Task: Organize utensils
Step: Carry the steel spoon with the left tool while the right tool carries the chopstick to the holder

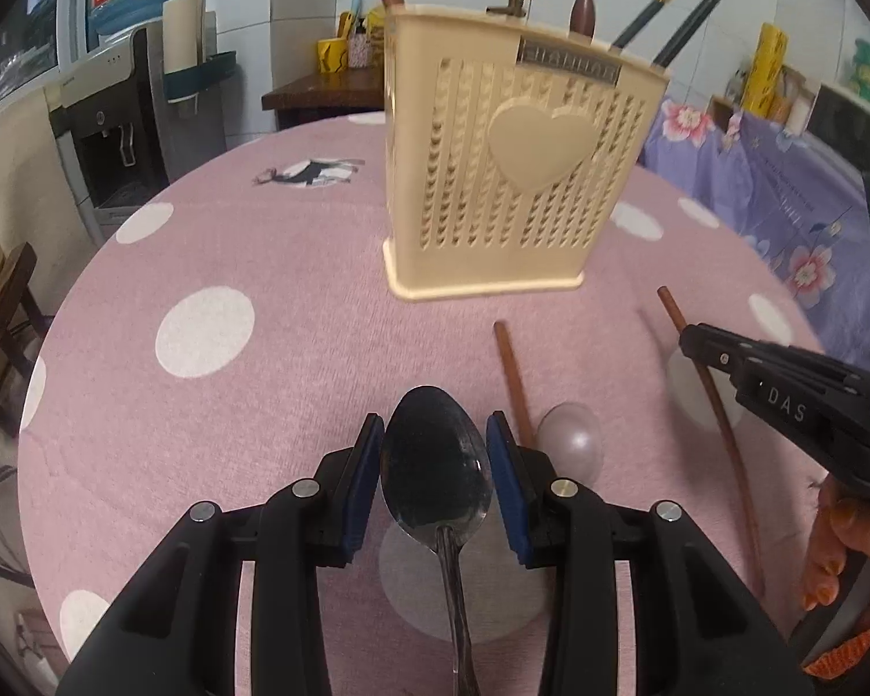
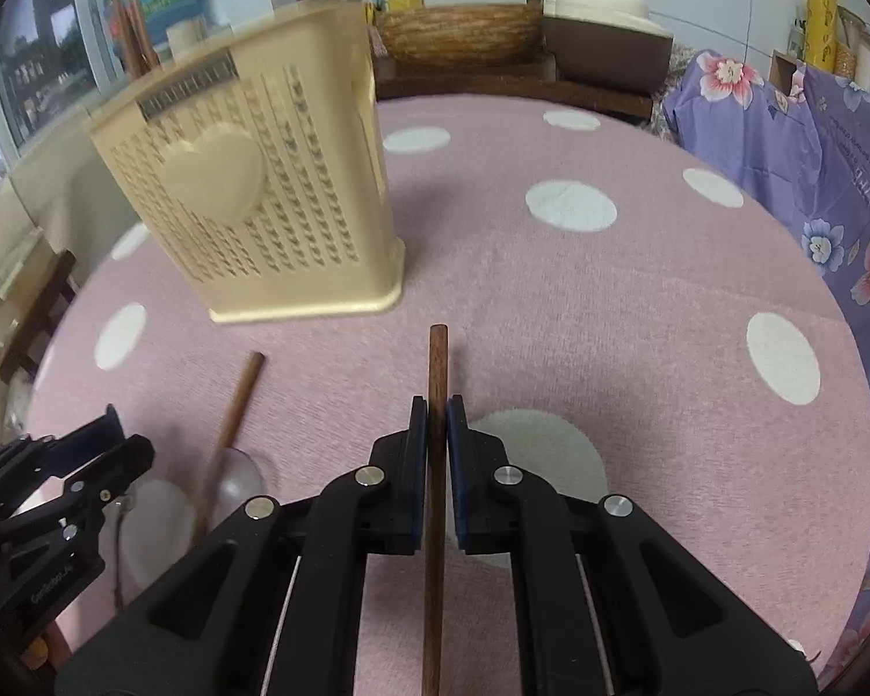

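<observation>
1. My left tongs (image 1: pixel 435 443) straddle the spoon (image 1: pixel 435 458), unclenched around its bowl.
2. My right tongs (image 2: pixel 437 412) grip a chopstick (image 2: pixel 437 359), aimed at 12 o'clock.
3. The holder (image 1: pixel 510 156) at 12 already holds several utensils.
4. One more chopstick (image 1: pixel 513 383) lies on the counter (image 1: pixel 261 243).

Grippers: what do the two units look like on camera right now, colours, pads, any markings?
Both are matte black plastic with angular linkage arms and round silver pivot pins. The left gripper and right gripper each carry dark blue pads on the inner finger faces. From the left wrist view, the right unit shows white "DAS" lettering; the hand behind it has orange-painted nails.
</observation>
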